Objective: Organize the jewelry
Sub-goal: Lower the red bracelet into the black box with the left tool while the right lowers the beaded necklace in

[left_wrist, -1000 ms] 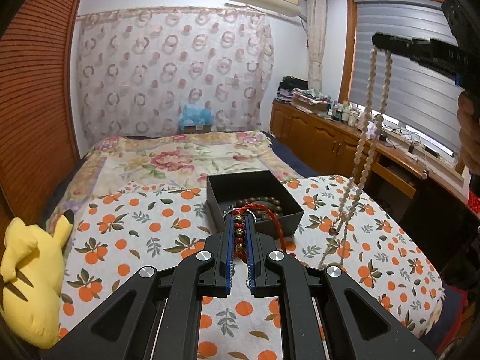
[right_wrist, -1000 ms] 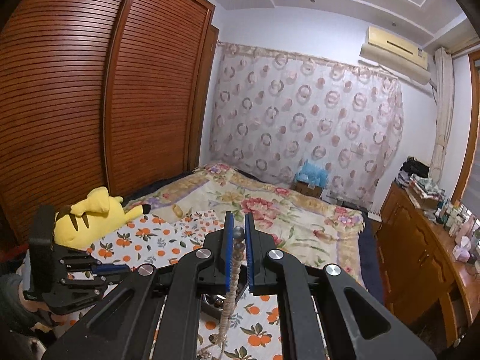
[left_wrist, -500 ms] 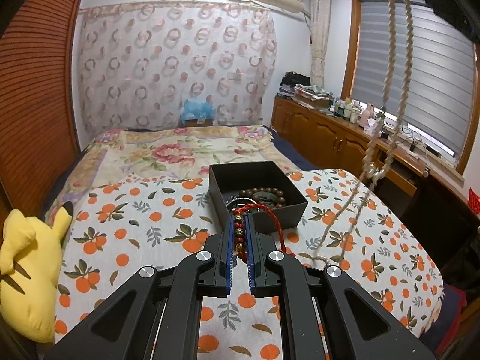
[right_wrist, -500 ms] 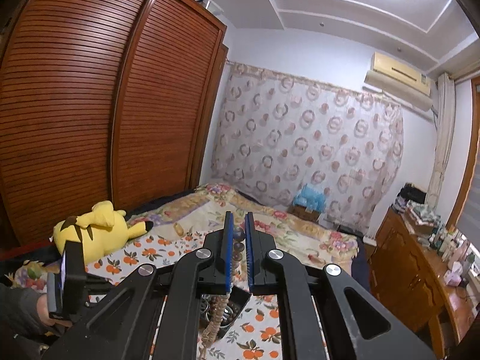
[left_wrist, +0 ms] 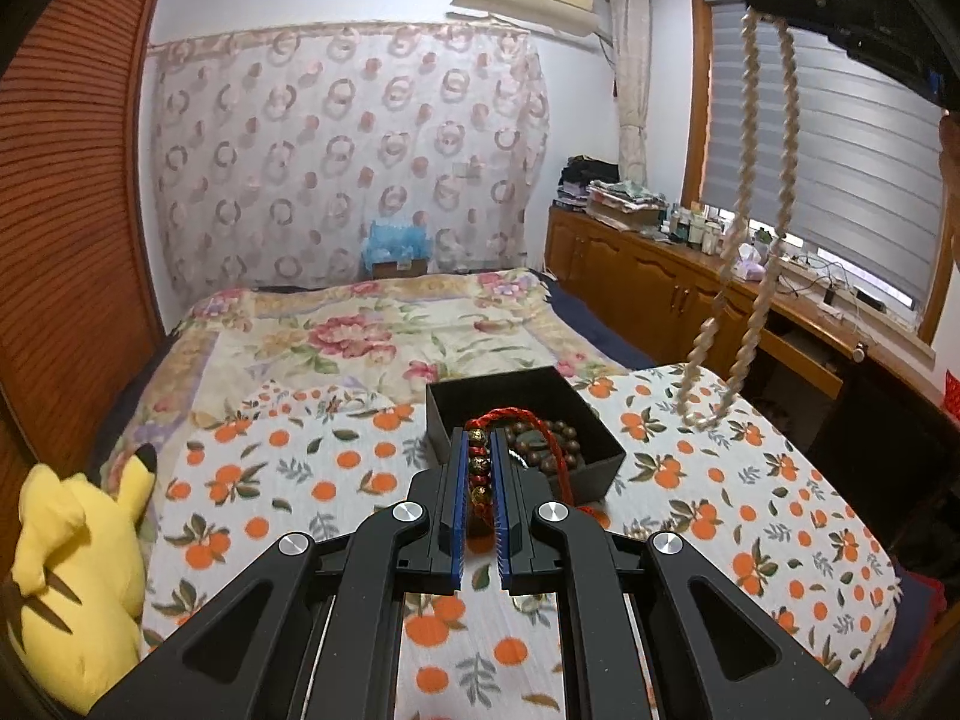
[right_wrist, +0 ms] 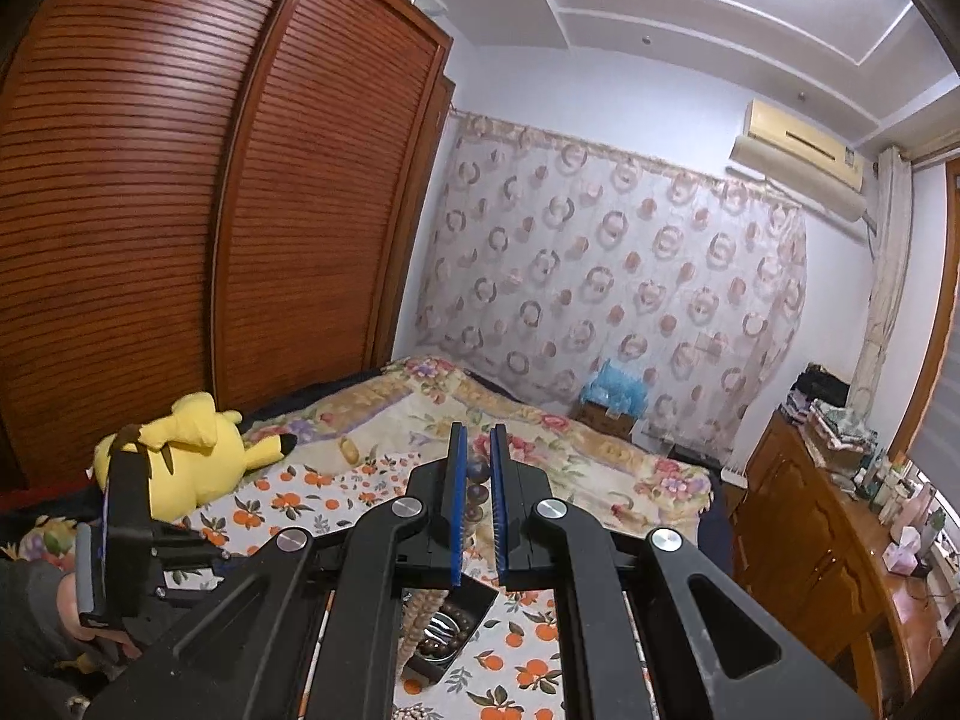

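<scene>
My left gripper (left_wrist: 479, 441) is shut on a red cord bracelet with gold-brown beads (left_wrist: 478, 468), held just in front of the black jewelry box (left_wrist: 585, 468). The box sits on the orange-print cloth and holds dark bead bracelets (left_wrist: 561, 441). My right gripper (right_wrist: 477, 438) is shut on a long cream bead necklace (left_wrist: 741, 228); it hangs high from the gripper at the left wrist view's top right (left_wrist: 757, 2), its bottom loop to the right of the box. In the right wrist view the necklace (right_wrist: 414, 630) dangles beside the box (right_wrist: 450, 624), and the left gripper (right_wrist: 123, 516) shows at left.
The orange-print cloth (left_wrist: 300, 480) covers the near end of a bed with a floral quilt (left_wrist: 372, 330). A yellow plush toy (left_wrist: 66, 588) lies at the left edge. Wooden cabinets (left_wrist: 648, 282) and a desk line the right wall under the window.
My right gripper has risen, lifting the cream necklace until its lower loop left the cloth and hangs in the air. My left gripper has lifted a little, still shut on the red bracelet.
</scene>
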Demonstrator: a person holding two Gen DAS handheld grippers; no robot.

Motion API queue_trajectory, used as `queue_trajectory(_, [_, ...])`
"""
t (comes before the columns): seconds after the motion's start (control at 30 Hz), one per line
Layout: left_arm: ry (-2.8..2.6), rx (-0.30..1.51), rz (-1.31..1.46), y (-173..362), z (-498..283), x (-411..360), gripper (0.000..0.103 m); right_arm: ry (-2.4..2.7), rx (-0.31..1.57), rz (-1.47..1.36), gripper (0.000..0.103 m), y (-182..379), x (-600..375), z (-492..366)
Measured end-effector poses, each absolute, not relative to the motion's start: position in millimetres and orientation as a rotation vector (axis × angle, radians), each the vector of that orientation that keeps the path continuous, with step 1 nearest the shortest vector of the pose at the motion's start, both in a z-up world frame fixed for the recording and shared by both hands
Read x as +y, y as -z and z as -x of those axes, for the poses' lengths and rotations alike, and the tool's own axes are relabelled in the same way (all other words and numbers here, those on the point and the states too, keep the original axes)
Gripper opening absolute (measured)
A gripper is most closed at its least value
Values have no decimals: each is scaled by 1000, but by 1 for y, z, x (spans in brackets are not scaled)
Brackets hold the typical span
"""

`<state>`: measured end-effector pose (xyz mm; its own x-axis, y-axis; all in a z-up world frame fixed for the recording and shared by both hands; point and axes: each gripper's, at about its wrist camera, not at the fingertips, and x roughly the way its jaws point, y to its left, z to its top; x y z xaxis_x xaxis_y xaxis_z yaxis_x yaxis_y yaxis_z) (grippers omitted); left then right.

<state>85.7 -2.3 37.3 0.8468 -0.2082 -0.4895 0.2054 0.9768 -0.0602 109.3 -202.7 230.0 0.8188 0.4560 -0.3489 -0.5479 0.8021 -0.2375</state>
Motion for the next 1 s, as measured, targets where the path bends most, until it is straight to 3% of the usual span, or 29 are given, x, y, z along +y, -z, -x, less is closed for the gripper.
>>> queue_trajectory(1.0, [175, 634, -25, 0, -209, -27, 6, -563, 716, 167, 10, -30, -188, -215])
